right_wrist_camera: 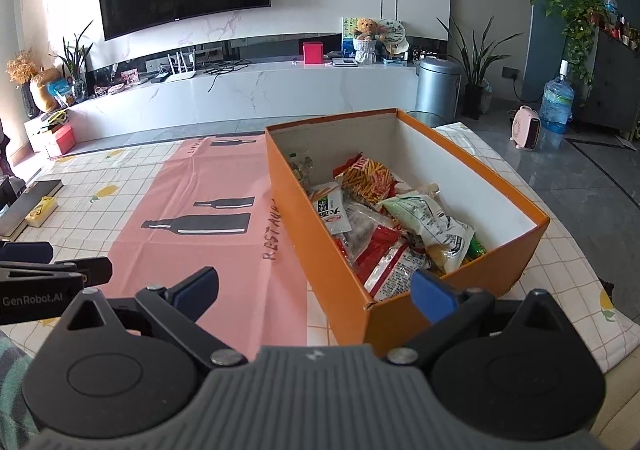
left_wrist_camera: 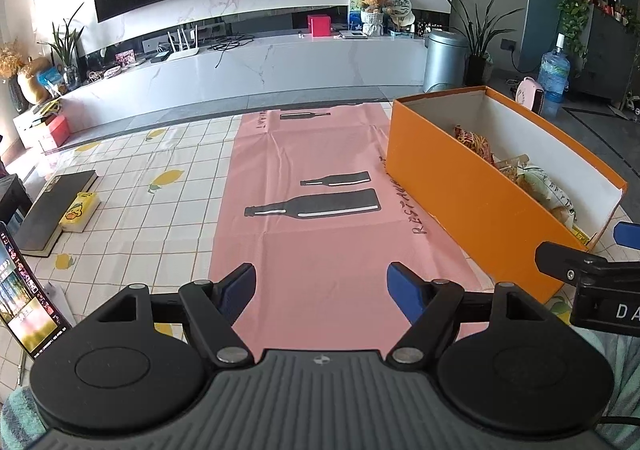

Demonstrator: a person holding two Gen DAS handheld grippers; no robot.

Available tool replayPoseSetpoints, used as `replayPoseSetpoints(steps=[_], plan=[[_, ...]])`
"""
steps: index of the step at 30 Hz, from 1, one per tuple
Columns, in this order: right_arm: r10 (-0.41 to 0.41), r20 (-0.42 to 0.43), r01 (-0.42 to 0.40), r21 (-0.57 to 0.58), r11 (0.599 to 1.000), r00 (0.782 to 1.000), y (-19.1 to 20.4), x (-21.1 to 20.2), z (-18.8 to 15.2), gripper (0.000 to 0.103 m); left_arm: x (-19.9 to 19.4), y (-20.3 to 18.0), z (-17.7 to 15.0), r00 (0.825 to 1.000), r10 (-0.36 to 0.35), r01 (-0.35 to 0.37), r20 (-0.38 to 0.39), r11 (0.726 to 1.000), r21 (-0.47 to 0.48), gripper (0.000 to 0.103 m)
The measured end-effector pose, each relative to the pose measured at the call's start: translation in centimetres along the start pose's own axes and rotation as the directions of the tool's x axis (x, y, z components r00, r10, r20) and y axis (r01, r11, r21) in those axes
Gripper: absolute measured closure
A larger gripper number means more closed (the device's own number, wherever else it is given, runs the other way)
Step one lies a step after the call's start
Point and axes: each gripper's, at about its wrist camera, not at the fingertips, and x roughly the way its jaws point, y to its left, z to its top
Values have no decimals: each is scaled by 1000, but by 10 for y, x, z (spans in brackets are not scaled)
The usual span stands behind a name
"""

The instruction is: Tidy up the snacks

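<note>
A: An orange box (right_wrist_camera: 332, 250) stands open on a table, on the right edge of a pink mat (right_wrist_camera: 208, 250) printed with black bottles. Snack packets (right_wrist_camera: 384, 217) lie heaped inside — a bag of thin sticks (right_wrist_camera: 370, 175) toward the far end, a white-and-green packet (right_wrist_camera: 434, 219) beside it, a red-and-white one (right_wrist_camera: 386, 258) nearest the camera.

B: And the tools?

A: The right gripper (right_wrist_camera: 316, 292) hangs over the box's near corner, blue fingers (right_wrist_camera: 434, 296) spread wide, nothing between them. The left gripper (left_wrist_camera: 322, 290) is poised over the bare pink mat, likewise spread and empty — its fingertips (left_wrist_camera: 402, 286) clear of the cloth as far as one can tell.

B: Anything else on the table?

A: A checked cloth with lemons (left_wrist_camera: 160, 209) lies under the mat. At the far left a dark book (left_wrist_camera: 56, 205) rests with a small yellow box (left_wrist_camera: 80, 211) just beside it. A lit screen (left_wrist_camera: 24, 290) leans in at the left edge of the left wrist view.

B: Any snacks outside the box?

A: In these views they all sit inside it; some are hidden behind the near wall.
</note>
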Motion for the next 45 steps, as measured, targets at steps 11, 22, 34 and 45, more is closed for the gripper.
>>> replayPoseSetpoints(steps=[11,22,34,45], plan=[[6,-7,-6,-1,1000,1000,0,7,-2,4,4,-4,1,1000,3,-3,-25,1000,4,15],[16,1,-16,15,1000,1000,-3,4,-2,4,3,-4,2,1000,12,-12,-27,1000,3,15],[23,8,-23,5,1000,1000,-1,1,-2,4,1,-3,2,1000,10,-10,-26,1000,-6,15],[28,13,-28,-6,1000,1000,2,0,-1,4,-2,-3,2,1000,15,-16,-24,1000,-12,15]])
